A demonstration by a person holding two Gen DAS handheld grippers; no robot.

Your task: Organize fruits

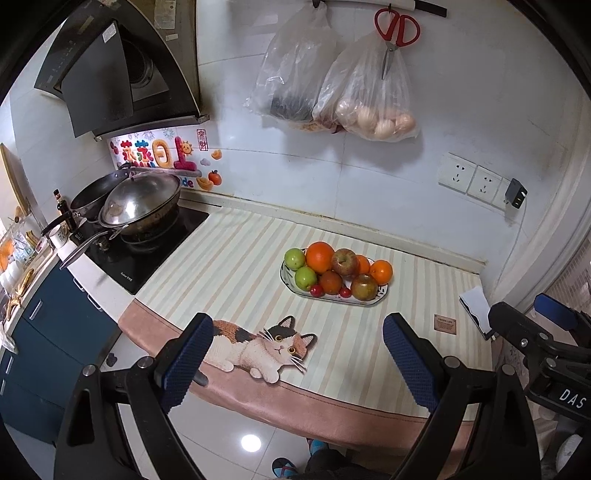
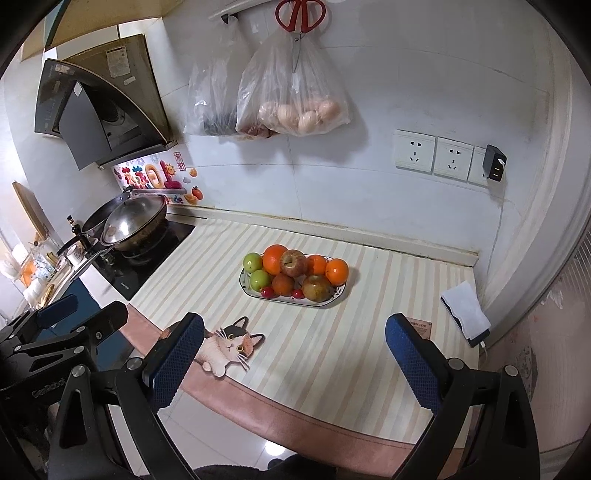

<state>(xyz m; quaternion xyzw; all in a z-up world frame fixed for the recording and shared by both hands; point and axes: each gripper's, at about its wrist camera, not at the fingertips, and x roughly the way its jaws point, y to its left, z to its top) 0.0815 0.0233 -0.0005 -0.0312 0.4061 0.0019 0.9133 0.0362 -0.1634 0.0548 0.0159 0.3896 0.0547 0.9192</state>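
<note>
Striped cloth: covers the desk (image 1: 236, 266) across the middle of both views, with a cat picture at its lower edge.
Fruit: oranges, apples, green fruits and small red ones are heaped on the plate (image 1: 291, 286), right of centre in the left wrist view and centre in the right wrist view; none lies loose on the cloth.
Left tongs (image 1: 297, 360): released, jaws wide apart, nothing between them, at the lower edge of the frame, well apart from the plate.
Right tongs (image 2: 293, 358): released too, jaws wide and empty, low in the frame and well short of the fruit.
Progress: gathering looks finished, since every visible fruit sits on the plate.
Left to do: seemingly nothing, unless fruit is hidden out of view.
Surroundings: wok (image 1: 140, 206) on the stove at left, bags (image 1: 373, 92) and scissors (image 1: 397, 29) hanging on the wall above.
</note>
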